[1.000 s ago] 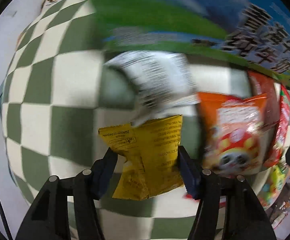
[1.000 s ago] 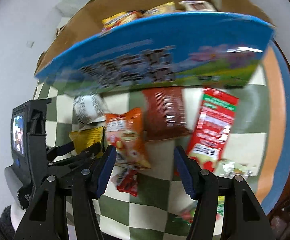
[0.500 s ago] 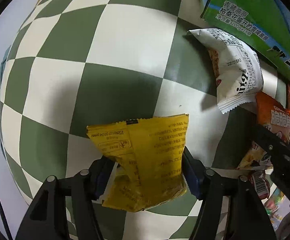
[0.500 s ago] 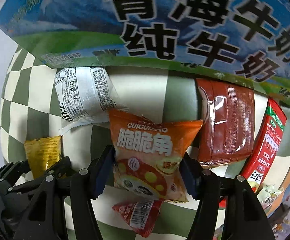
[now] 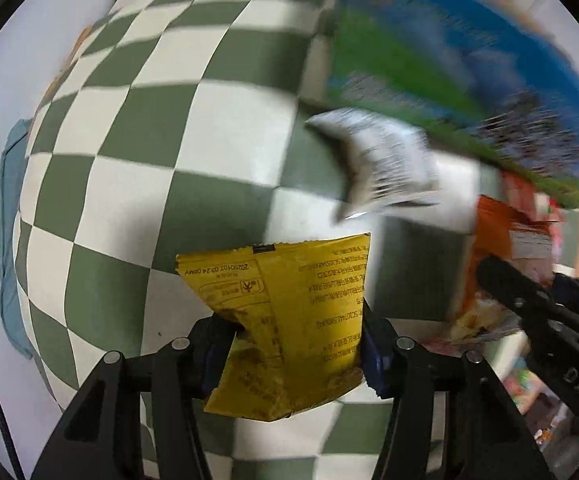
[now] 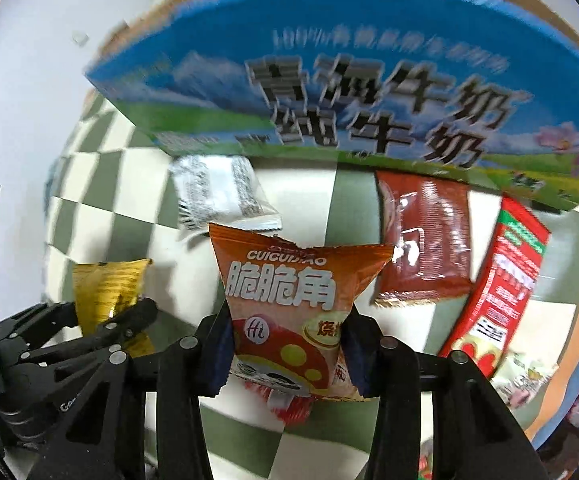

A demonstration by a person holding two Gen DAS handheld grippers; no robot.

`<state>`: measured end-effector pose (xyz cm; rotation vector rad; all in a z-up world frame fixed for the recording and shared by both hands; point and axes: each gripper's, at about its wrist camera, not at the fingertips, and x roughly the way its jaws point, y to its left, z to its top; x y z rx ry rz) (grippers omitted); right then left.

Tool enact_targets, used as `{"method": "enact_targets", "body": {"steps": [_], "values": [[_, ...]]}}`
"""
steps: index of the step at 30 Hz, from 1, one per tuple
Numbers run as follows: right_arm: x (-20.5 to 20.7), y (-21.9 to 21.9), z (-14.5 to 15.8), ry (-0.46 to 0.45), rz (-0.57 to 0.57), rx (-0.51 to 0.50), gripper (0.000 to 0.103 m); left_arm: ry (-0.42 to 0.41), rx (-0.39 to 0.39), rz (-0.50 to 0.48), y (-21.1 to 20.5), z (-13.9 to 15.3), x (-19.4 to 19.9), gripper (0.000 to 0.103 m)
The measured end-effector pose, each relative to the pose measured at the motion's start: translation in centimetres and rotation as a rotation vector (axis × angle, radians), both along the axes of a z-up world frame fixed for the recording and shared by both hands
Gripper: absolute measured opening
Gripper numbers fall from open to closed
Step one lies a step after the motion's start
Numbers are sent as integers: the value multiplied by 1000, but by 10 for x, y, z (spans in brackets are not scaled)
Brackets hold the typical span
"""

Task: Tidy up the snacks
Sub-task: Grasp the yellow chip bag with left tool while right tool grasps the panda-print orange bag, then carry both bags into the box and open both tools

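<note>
Our left gripper [image 5: 293,344] has just closed on a crinkled yellow foil packet [image 5: 289,320], the right gripper [image 6: 285,354] on an orange puffed snack bag [image 6: 293,304] — both lifted. Ahead of the fingers, the blue-and-green cardboard milk box [image 6: 369,92] waits — white, brown and red packets are not yet gathered.

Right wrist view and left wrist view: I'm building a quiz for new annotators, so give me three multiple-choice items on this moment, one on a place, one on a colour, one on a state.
1. Where does the white packet lie?
A. on the checked cloth, just below the blue milk carton box
B. inside the box
C. between the right gripper's fingers

2. What colour is the packet in the left gripper?
A. red
B. yellow
C. white

3. How does the right gripper stand?
A. open over bare cloth
B. shut with nothing in it
C. shut on the orange packet

Answers: 1 A, it lies flat on the cloth by the box's lower edge. 2 B, the yellow packet sits between the fingers. 3 C, both fingers press the packet's sides, having just closed.
</note>
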<state>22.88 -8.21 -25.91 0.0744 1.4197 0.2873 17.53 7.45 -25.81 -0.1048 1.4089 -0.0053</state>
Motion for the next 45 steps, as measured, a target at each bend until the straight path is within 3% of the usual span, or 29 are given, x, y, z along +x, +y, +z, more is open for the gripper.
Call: {"method": "enact_targets", "body": {"steps": [6, 10, 13, 16, 20, 26, 36, 38, 39, 40, 41, 45], "values": [[1, -36, 68, -77, -47, 106, 48, -131, -123, -43, -30, 81, 1, 52], [27, -58, 119, -149, -82, 141, 48, -199, -177, -93, -49, 150, 58, 52], [52, -80, 149, -202, -102, 146, 48, -244, -154, -133, -59, 181, 101, 52], [83, -92, 159, -231, -113, 104, 48, -264, -107, -160, -66, 190, 145, 52], [138, -113, 152, -189, -121, 59, 48, -234, -38, -177, -69, 182, 207, 52], [195, -128, 107, -50, -125, 10, 48, -117, 38, -176, -67, 139, 275, 53], [218, -128, 56, 93, -109, -51, 49, 65, 96, -174, -68, 69, 319, 53], [219, -130, 47, 139, -121, -50, 56, 88, 101, -165, -66, 59, 324, 59], [220, -130, 44, 147, -126, -52, 74, 82, 106, -164, -66, 57, 326, 67], [219, -129, 42, 149, -126, -58, 90, 73, 114, -158, -64, 55, 327, 86], [219, -128, 40, 152, -125, -64, 93, 66, 111, -150, -62, 54, 328, 96], [217, -130, 37, 155, -129, -73, 95, 77, 64, -123, -57, 52, 328, 96]]}}
